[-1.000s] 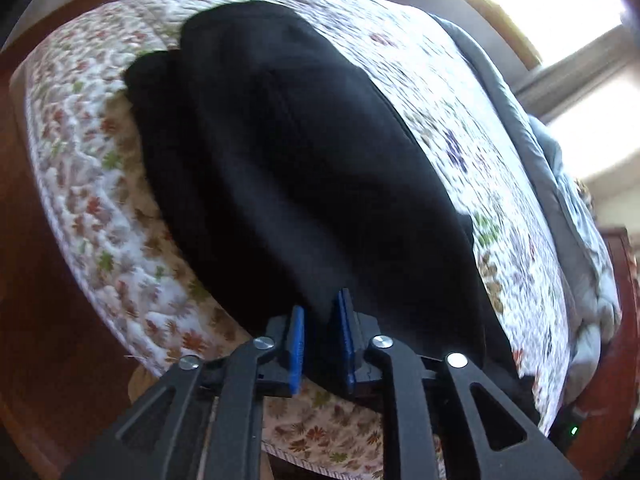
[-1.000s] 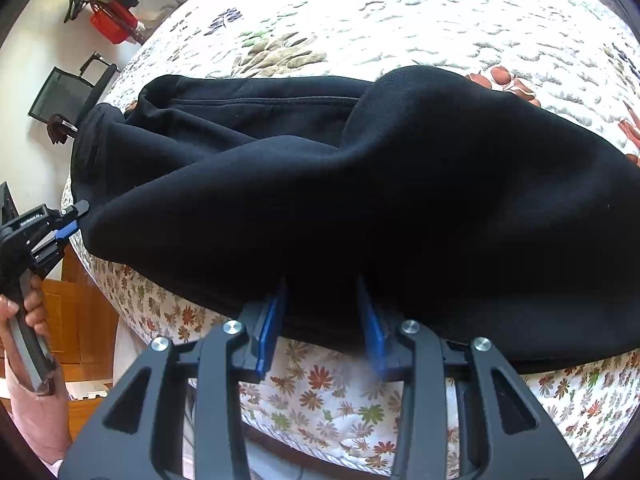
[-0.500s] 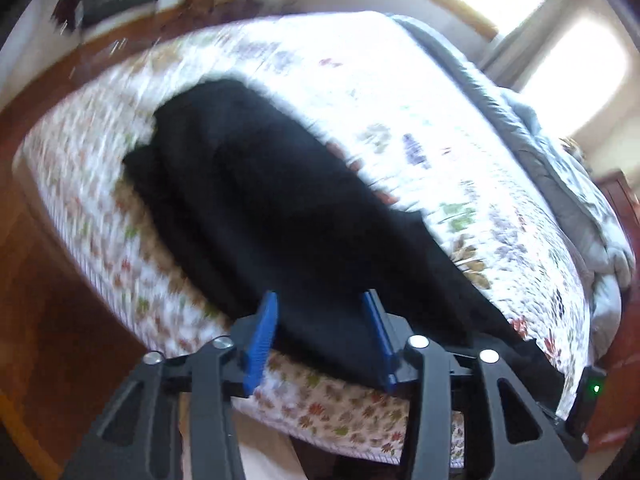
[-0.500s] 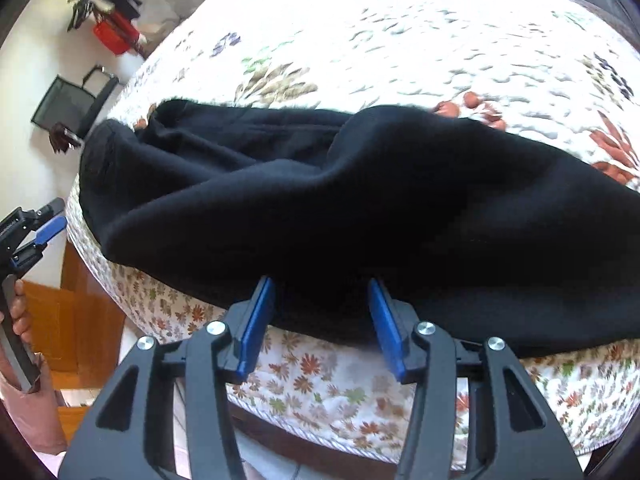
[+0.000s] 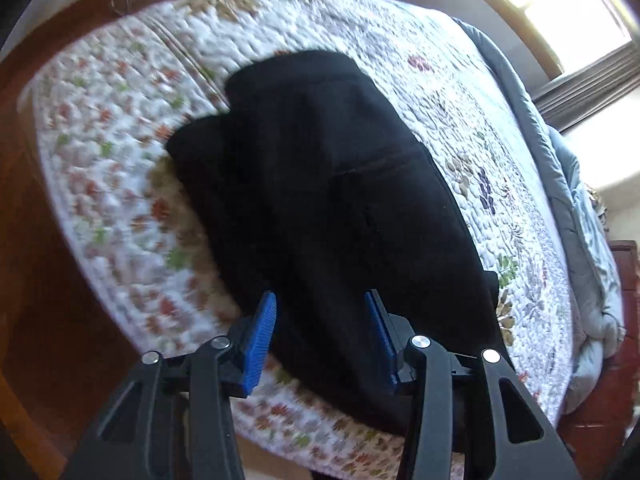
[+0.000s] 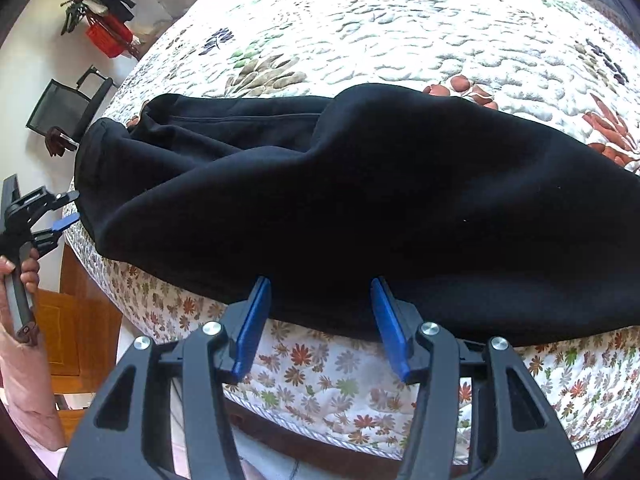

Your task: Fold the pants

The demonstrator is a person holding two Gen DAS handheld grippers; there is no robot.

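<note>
Black pants (image 5: 320, 208) lie folded lengthwise along the near edge of a bed with a floral quilt (image 5: 120, 152). They also fill the middle of the right wrist view (image 6: 360, 200). My left gripper (image 5: 322, 340) is open, its blue pads either side of the pants' near end, holding nothing. My right gripper (image 6: 320, 320) is open at the pants' near long edge, holding nothing. The left gripper also shows at the left of the right wrist view (image 6: 64, 210), open, just off the pants' end.
A grey duvet (image 5: 580, 240) is bunched along the far side of the bed. A wooden floor (image 5: 48, 340) lies beside the bed. A black chair (image 6: 68, 108) and a red crate (image 6: 108, 36) stand by the wall.
Both grippers opened and let go of the pants. They drew back a little from the bed edge. The pants settled flat on the quilt.
</note>
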